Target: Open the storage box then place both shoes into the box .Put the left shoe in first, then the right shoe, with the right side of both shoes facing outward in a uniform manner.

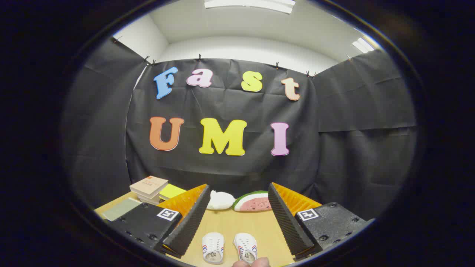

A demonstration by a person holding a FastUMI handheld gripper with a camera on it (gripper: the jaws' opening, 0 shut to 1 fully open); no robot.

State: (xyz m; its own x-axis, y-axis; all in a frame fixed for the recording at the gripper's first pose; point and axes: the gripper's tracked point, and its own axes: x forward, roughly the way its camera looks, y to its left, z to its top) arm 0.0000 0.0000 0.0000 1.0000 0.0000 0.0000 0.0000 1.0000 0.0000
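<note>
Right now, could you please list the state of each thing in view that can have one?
gripper: open, fingers wide apart, holding nothing.
left white shoe: upright on the table, between the fingers, ungripped.
right white shoe: upright beside it, ungripped.
stack of books: closed, lying flat.
watermelon-slice toy: lying on the table beyond the fingers.
white plush: lying next to the toy.

Staged recording booth, black cloth wall (352,148) clipped up, white ceiling with strip lights (250,3), wooden surface (230,226) holding props
</note>
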